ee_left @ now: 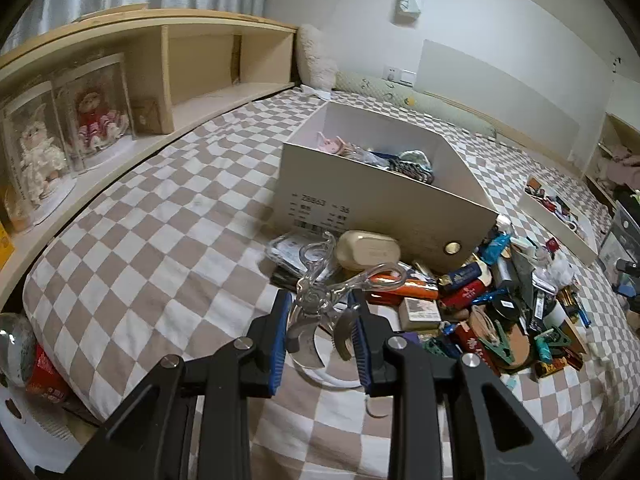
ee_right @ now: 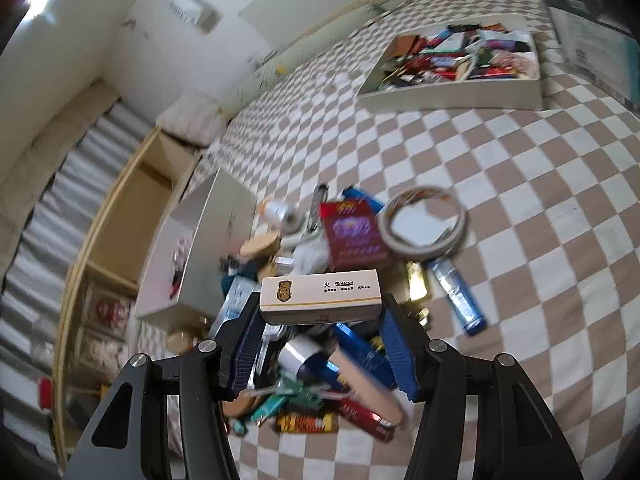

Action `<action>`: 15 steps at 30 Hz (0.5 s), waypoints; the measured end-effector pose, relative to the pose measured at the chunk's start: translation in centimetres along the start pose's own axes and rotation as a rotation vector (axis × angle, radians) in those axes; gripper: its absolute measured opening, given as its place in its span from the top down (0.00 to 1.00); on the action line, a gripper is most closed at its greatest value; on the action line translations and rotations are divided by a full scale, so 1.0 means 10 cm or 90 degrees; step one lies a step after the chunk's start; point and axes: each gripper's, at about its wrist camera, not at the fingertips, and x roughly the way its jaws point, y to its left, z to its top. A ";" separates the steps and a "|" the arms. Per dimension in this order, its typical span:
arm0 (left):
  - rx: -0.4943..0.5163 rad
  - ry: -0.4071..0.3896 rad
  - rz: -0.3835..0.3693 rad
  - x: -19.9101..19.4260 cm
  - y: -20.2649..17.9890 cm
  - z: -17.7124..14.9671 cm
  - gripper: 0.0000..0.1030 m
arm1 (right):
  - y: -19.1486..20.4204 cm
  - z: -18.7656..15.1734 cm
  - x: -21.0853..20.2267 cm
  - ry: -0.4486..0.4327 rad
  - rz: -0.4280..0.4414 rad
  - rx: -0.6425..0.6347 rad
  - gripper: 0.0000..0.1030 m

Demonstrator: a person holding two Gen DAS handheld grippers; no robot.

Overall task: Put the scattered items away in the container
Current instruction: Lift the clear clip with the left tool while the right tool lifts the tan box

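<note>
the clear-handled scissors (ee_left: 320, 300) show only in the left wrist view, clamped at the pivot between the blue pads of the left gripper (ee_left: 322, 312), curved blades toward the camera and finger loops reaching out toward the white cardboard box (ee_left: 360, 204), which stands on the checkered bedspread (ee_left: 160, 216) just past a beige earbud case (ee_left: 368, 250). only the right wrist view shows the white matchbox (ee_right: 320, 296), held crosswise by its two ends in the right gripper (ee_right: 320, 316), above the scattered pile (ee_right: 320, 376) of packets and tubes. that view also shows a tape roll (ee_right: 424, 220) beside the pile and a shallow tray (ee_right: 452, 96) of items well apart, while the box sits to the left, blurred. both grippers tilt downward toward the bed. the left view alone takes in the wooden shelf (ee_left: 192, 80) with boxed dolls (ee_left: 68, 128).
</note>
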 end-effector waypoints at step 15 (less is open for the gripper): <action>0.015 -0.005 -0.062 0.11 -0.17 0.37 0.72 | 0.98 -0.32 0.49 0.137 -0.017 -0.167 0.44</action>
